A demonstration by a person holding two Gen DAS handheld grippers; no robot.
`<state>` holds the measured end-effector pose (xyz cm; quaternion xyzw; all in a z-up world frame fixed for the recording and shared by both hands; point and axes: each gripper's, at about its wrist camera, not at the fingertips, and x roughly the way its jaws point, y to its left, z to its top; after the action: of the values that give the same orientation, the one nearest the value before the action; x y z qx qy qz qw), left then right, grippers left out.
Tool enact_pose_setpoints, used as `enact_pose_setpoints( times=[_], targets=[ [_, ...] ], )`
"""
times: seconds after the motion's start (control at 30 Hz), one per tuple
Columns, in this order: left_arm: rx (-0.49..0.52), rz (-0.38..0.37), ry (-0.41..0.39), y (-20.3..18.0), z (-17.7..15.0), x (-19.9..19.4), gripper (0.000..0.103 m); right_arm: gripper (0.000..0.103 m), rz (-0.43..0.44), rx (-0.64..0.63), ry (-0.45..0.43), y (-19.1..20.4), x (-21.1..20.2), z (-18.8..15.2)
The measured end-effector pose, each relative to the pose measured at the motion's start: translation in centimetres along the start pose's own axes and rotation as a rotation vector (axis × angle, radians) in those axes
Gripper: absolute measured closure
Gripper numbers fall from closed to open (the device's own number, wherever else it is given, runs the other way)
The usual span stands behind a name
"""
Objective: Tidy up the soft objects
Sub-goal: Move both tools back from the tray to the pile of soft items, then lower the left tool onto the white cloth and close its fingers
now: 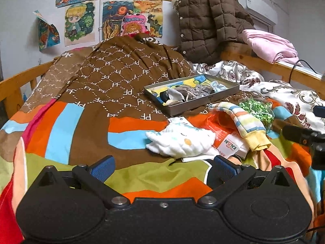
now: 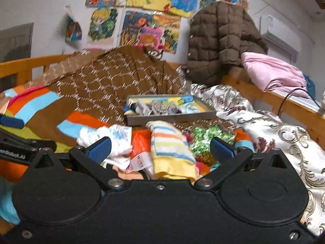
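Note:
A grey shallow box (image 1: 204,103) (image 2: 172,118) with several small grey and pale cloth items inside rests on the bed. In front of it lie a white cloth (image 1: 182,142) (image 2: 113,140), a pastel striped sock (image 1: 243,122) (image 2: 170,148), an orange packet (image 1: 219,130) (image 2: 140,140) and a green patterned item (image 1: 257,109) (image 2: 209,138). My left gripper (image 1: 162,167) is open above the quilt, just short of the white cloth. My right gripper (image 2: 160,148) is open, its fingers either side of the striped sock. The right gripper's black body (image 1: 304,137) shows at the left view's right edge.
A colourful striped and brown quilt (image 1: 81,111) covers the bed. A floral satin blanket (image 2: 274,130) lies to the right. A brown puffer jacket (image 1: 207,24) and pink bedding (image 1: 270,44) sit on the wooden rail (image 2: 294,105) behind. Drawings cover the wall.

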<state>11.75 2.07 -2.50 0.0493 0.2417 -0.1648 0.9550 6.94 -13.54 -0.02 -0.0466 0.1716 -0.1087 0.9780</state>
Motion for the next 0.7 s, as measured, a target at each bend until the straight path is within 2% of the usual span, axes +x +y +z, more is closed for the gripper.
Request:
enact_pose_setpoints(
  times=[0.17, 0.4, 0.7],
  targets=[
    [-0.020, 0.002, -0.001, 0.3, -0.1, 0.8, 0.001, 0.001, 0.021, 0.005, 0.053, 0.4, 1.2, -0.1],
    [-0.039, -0.017, -0.022, 0.6, 0.9, 3.0, 0.001, 0.001, 0.052, -0.030, 0.059, 0.8, 3.0, 0.1],
    [-0.138, -0.113, -0.026, 1.7, 2.5, 6.4, 0.001, 0.001, 0.095, -0.084, 0.084, 1.5, 5.8, 0.3]
  ],
)
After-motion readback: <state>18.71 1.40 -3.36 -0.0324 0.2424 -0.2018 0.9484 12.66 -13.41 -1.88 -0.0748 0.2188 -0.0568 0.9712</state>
